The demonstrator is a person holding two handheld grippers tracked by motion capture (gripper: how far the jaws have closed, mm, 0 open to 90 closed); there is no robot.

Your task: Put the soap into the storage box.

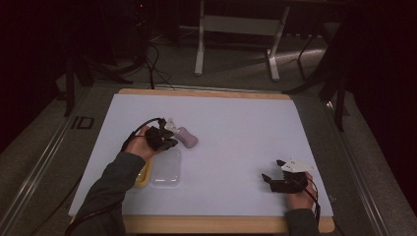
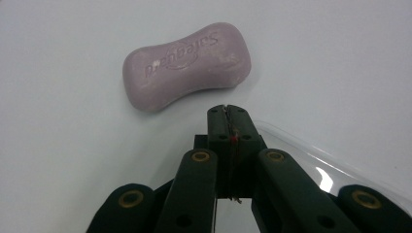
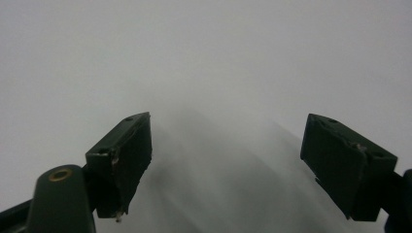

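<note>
A: Starting at the left. Seeing a yellow tray [image 1: 142, 178] near the front edge of the table [image 1: 236, 118], half hidden under the left sleeve, touching a clear lid [image 1: 166, 168] on its right.

B: And the left gripper [image 1: 164, 137]?

A: Hovering just above the lid's far end, jaws pressed together, gripping nothing. In the left gripper view [image 2: 227, 110], pointing at the soap [image 2: 187, 65], tips closing short of it, not touching.

B: Soap lying where?

A: Flat on the white top [image 1: 187, 137], just right of the left gripper, just beyond the lid, logo side up. Clear rim [image 2: 311, 150] curving at the lower right of that view.

B: Room for moving?

A: Plenty of bare top beyond the soap, up to the far edge, and across the middle toward the right.

B: Right side?

A: Right gripper [image 1: 272, 169] resting low near the front right corner, well apart from the soap, jaws spread wide [image 3: 226, 160], nothing between them. Sitting close to the right edge and the front lip.
</note>
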